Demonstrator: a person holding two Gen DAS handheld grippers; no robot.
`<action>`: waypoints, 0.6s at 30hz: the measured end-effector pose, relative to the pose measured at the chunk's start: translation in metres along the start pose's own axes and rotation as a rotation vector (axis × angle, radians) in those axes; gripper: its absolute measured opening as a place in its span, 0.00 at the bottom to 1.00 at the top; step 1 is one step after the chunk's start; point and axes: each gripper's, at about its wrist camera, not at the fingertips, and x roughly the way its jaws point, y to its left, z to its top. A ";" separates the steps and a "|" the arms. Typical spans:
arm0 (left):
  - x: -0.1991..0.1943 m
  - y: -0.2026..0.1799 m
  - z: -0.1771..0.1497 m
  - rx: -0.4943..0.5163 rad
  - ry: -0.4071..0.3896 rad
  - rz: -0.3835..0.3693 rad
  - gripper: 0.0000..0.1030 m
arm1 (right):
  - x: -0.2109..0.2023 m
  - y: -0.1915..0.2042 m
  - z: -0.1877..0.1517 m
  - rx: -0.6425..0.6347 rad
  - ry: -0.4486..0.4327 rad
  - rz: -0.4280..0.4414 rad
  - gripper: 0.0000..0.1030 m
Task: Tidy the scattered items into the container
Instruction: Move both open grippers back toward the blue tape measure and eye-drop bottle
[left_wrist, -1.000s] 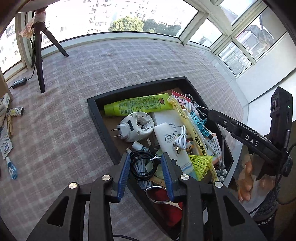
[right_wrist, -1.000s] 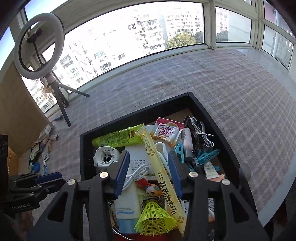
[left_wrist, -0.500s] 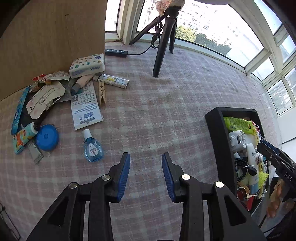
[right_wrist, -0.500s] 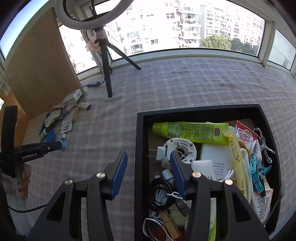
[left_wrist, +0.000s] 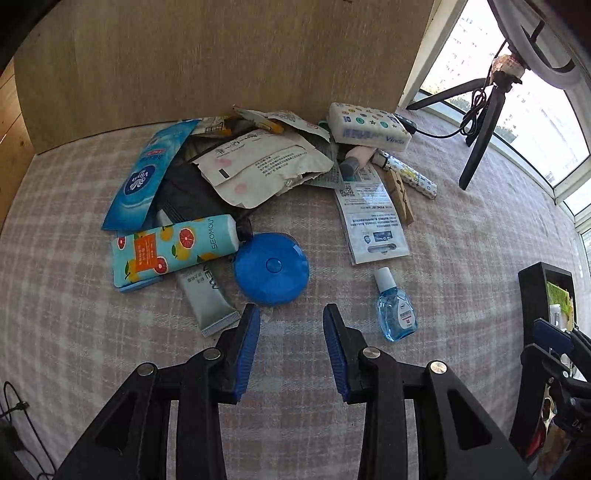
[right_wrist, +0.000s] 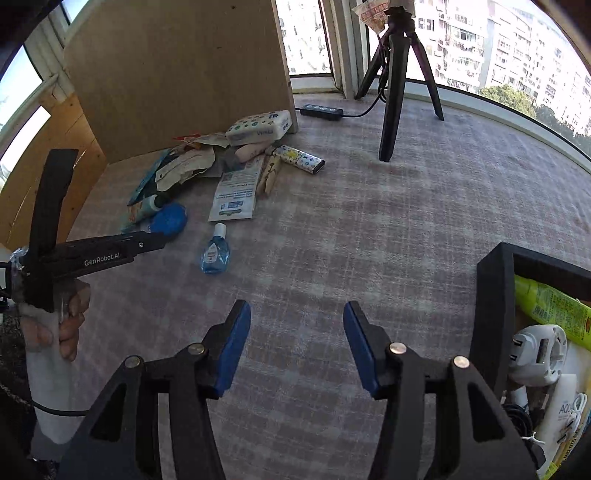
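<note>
Above the checked surface, left claw apart, empty, just short of the blue round case; right claw empty, jaws just been opening; black container at right.

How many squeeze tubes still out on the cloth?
2 clearly: citrus-print tube left of the blue disc; grey tube partly under it. A pink one by the tissue pack may be another.
</note>
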 end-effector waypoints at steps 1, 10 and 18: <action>0.002 0.003 0.000 -0.003 0.004 -0.003 0.33 | 0.007 0.009 0.002 -0.013 0.008 0.012 0.50; 0.008 0.007 0.006 0.038 -0.009 0.011 0.38 | 0.054 0.059 0.016 -0.108 0.060 0.026 0.51; 0.020 0.002 0.016 0.062 -0.019 0.040 0.42 | 0.075 0.068 0.027 -0.129 0.086 0.016 0.51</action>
